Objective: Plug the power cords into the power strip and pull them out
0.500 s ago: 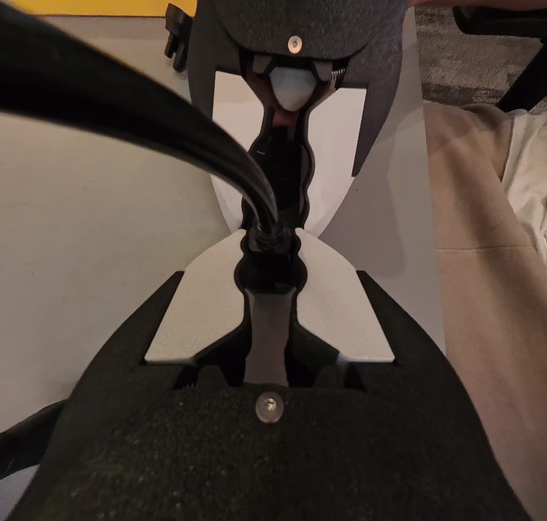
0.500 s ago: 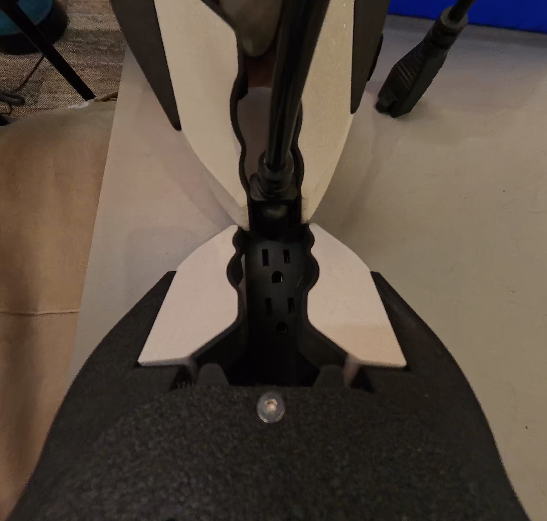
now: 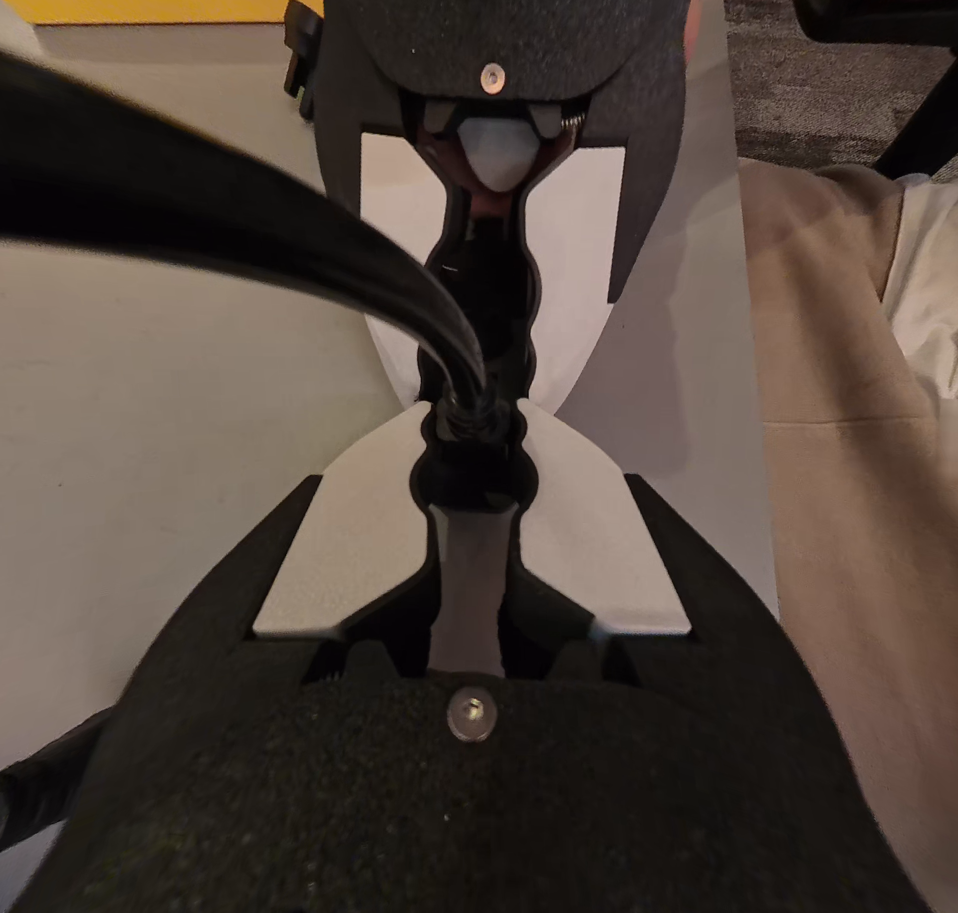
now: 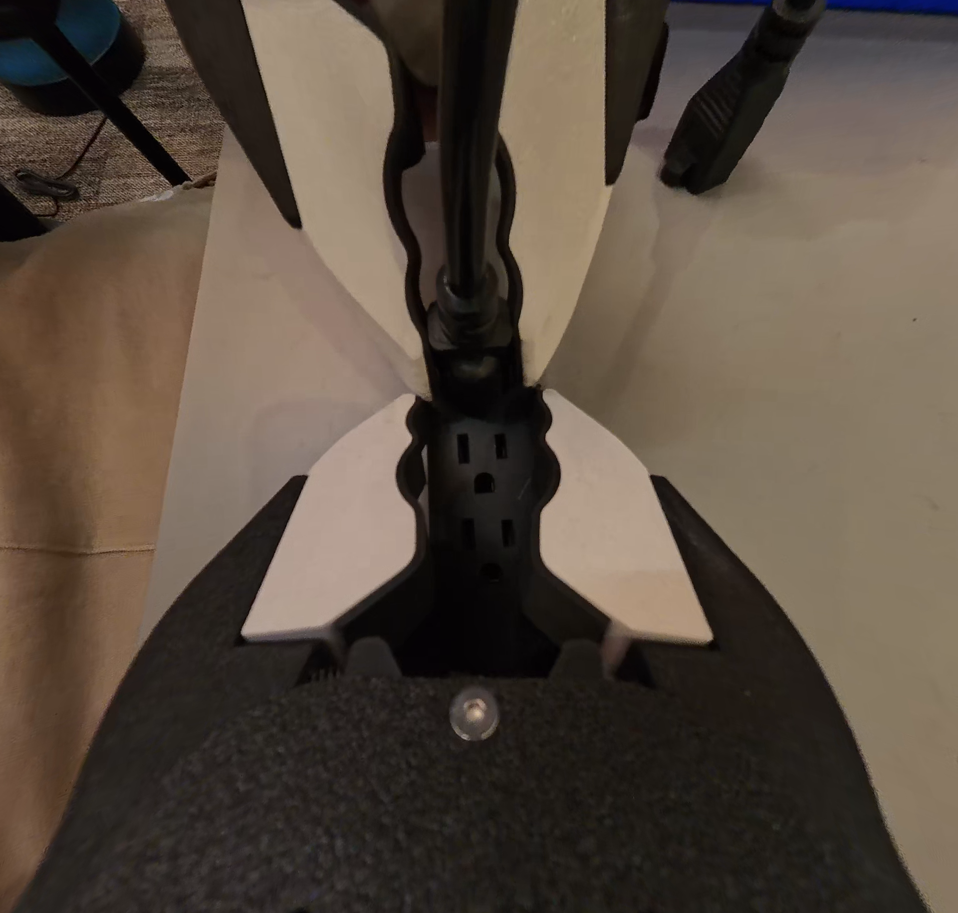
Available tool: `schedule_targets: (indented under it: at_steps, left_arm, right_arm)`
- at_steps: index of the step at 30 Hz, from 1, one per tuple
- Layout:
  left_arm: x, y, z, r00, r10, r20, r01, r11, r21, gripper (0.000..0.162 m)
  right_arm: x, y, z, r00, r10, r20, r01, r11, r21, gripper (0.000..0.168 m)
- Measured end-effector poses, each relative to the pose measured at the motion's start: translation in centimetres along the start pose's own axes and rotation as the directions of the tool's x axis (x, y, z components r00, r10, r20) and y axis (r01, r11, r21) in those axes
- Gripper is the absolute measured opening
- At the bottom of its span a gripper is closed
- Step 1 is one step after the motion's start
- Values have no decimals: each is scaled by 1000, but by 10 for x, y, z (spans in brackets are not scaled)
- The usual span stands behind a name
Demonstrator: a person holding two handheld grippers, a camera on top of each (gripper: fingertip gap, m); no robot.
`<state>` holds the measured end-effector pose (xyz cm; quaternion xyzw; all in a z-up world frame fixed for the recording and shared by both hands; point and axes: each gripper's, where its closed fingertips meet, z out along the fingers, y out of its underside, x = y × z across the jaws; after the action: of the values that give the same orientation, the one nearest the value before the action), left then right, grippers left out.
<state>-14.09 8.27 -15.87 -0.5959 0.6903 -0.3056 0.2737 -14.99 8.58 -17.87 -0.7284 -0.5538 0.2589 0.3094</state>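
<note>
Between my left gripper's (image 3: 474, 421) white fingers (image 3: 363, 525), left wrist view: a black plug (image 3: 469, 452) is clamped, its thick black power cord (image 3: 207, 224) arching up and away to the upper left. Directly ahead, tip to tip with mine, the right gripper (image 3: 479, 370) faces me, closed on the dark power strip (image 3: 482, 287). I see a pale table (image 3: 155, 395) beneath and a person's beige sleeve (image 3: 829, 473) at the right edge.

Right wrist view: my right gripper (image 4: 482, 406) is closed on the black power strip (image 4: 482, 499), which lies lengthwise between the fingers (image 4: 611, 535) with two vacant outlets facing up. At the strip's far end stands the plug (image 4: 469, 349), held by the left gripper (image 4: 474, 370) opposite, cord (image 4: 466, 136) rising straight up; I cannot tell whether its prongs are fully seated. A second black plug (image 4: 726, 126) rests on the table (image 4: 777, 370) at upper right, well apart.
</note>
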Motion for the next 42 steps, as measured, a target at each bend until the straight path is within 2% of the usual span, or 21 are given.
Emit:
schedule_targets:
  at_steps: [7, 14, 21, 28, 42]
  left_arm:
    - [-1, 3, -4, 999, -15, -33, 18, 996, 83, 24]
    - [0, 0, 0, 1000, 17, -3, -17, 1000, -19, 23]
    - [-2, 3, -3, 999, -11, -49, 15, 997, 78, 24]
    - [0, 0, 0, 1000, 9, -5, -9, 1000, -17, 23]
    - [2, 2, -8, 998, -64, -22, 67, 989, 130, 24]
  right_arm:
    - [0, 1, 0, 1000, -4, 0, 4, 1000, 9, 41]
    - [0, 1, -1, 1000, 6, -3, -6, 1000, -16, 40]
    - [0, 1, 0, 1000, 10, 4, -10, 1000, 6, 41]
    - [0, 2, 0, 1000, 15, -3, -15, 1000, -20, 40]
    - [-1, 3, -2, 1000, 24, 9, -24, 1000, 0, 41]
